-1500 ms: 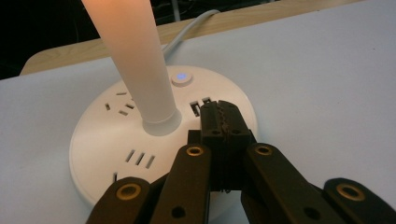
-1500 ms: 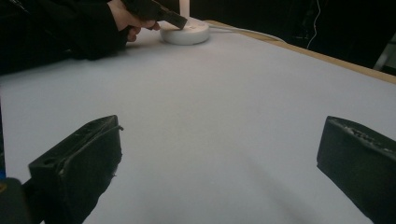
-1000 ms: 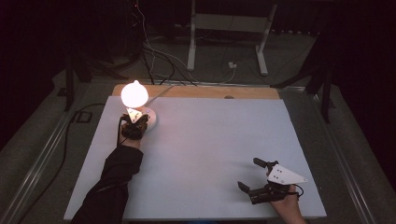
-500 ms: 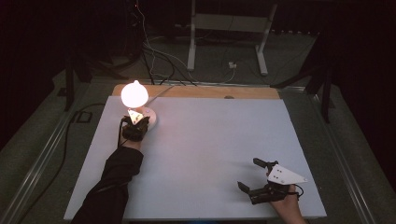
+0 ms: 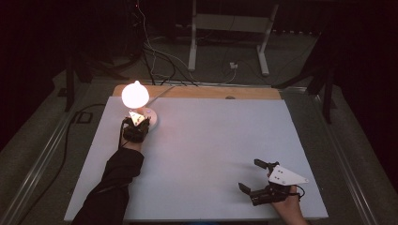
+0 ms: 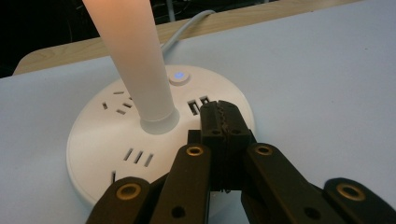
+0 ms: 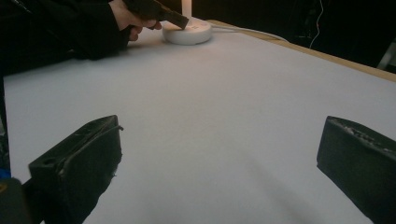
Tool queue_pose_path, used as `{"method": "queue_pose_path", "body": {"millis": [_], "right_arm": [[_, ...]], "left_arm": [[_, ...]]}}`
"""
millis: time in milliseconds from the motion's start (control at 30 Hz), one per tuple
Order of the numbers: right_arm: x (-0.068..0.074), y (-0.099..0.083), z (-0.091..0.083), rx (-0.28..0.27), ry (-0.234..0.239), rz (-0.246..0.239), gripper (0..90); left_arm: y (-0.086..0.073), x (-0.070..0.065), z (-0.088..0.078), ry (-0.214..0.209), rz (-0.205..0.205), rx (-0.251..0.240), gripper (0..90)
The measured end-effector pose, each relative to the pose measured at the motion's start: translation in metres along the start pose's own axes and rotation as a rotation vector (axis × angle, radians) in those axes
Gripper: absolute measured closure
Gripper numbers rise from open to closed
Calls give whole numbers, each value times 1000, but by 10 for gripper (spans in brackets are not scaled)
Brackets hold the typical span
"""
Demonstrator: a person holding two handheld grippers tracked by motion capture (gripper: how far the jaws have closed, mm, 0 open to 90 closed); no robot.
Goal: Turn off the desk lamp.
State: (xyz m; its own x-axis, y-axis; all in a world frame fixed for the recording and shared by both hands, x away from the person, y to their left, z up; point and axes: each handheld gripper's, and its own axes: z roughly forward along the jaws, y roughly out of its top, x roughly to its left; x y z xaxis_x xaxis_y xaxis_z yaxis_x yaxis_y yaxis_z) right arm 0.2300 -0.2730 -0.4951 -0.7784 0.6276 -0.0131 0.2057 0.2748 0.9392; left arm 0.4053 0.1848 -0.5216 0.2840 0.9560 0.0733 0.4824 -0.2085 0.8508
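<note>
At ten o'clock on the white surface (image 5: 211,154) stands the lit lamp (image 5: 135,94), its round base (image 6: 140,140) under the left gripper (image 6: 223,122), whose clenched fingers (image 6: 212,119) rest over the base near its blue-lit button (image 6: 179,75). At five o'clock, well apart, the right gripper (image 5: 256,176) lies with fingers (image 7: 79,161) released, grasping nothing.

A glowing lamp (image 5: 135,94) lights the white table (image 5: 216,140) in a dark room; its bulb blows out, and surroundings sink into murk.

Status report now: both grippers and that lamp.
Left hand-held gripper shut, tips over lamp base. Lamp lit. Right hand-held gripper open, empty, near table edge. Nothing in the way.
</note>
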Motion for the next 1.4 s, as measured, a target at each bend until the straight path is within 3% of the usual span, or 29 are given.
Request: {"method": "queue_pose_path", "body": {"millis": [333,467,633,767,1000,1400], "right_arm": [[0,0,0,-3,-1,1,0],[0,0,0,-1,-1,1,0],[0,0,-1,-4,-2,-1,0],[0,0,-1,-5,-2,0,0],[0,1,-1,-5,-4,-3,0],[0,1,-1,-4,-3,-3,0]], "left_arm": [[0,0,1,-1,6,6,900],[1,-3,1,22,29,7,900],[2,0,-1,9,-3,6,900],[12,2,-10,6,-10,-28,900],[18,1,-17,9,-1,-58,900],[15,1,-14,-1,4,-44,900]]}}
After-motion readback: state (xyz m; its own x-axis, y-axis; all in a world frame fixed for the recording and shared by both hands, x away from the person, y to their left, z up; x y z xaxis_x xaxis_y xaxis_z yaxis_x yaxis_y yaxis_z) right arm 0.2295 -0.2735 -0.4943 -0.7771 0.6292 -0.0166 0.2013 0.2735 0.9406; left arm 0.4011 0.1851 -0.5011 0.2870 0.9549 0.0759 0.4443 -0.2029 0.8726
